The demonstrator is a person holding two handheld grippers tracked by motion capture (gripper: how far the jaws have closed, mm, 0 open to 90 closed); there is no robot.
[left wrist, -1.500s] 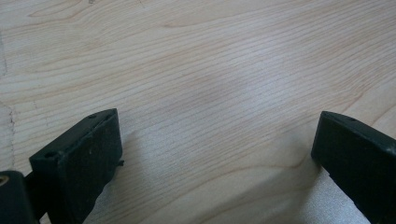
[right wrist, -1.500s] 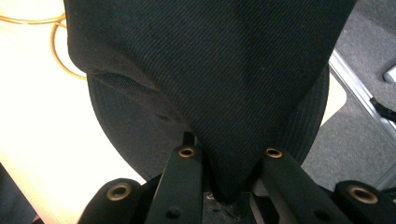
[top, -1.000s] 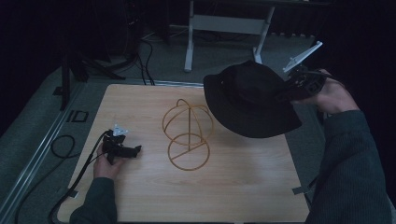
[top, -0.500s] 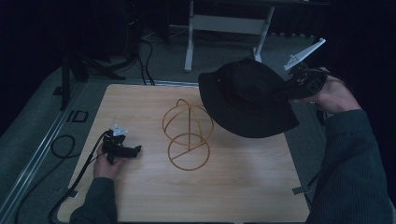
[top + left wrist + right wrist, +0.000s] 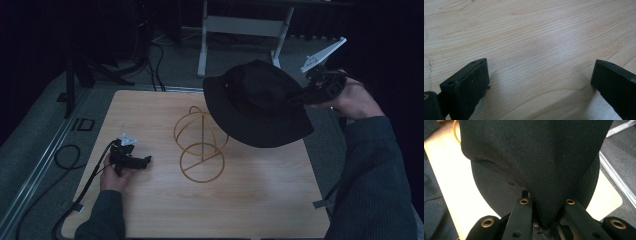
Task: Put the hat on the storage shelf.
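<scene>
**Black bucket hat held above wire stand; left unit idle on worktop**

At upper right of the high view, the right hand-held gripper (image 5: pixel 306 95) is raised above the far right edge of the worktop (image 5: pixel 260 200), with its grey three-cornered plate pointing up and to the right. Its jaws are pinched on the fabric of a black bucket hat (image 5: pixel 255 102). In the right gripper view, a fold of the hat (image 5: pixel 536 162) is clamped between the two jaws at lower centre of the frame, and the brim spreads out beyond them.

The hat hangs in the air, tilted, at upper centre of the high view. Its lower left brim overlaps the top of a gold wire hat stand (image 5: pixel 200 145) in the picture; whether the two touch cannot be told. The stand is upright near the centre of the worktop, on a round wire base.

At lower left of the high view, the left hand-held gripper (image 5: pixel 142 161) lies low over the worktop in the person's left hand (image 5: pixel 116 177). In the left gripper view, its jaws are spread wide with bare wood (image 5: pixel 536 50) between them.
</scene>
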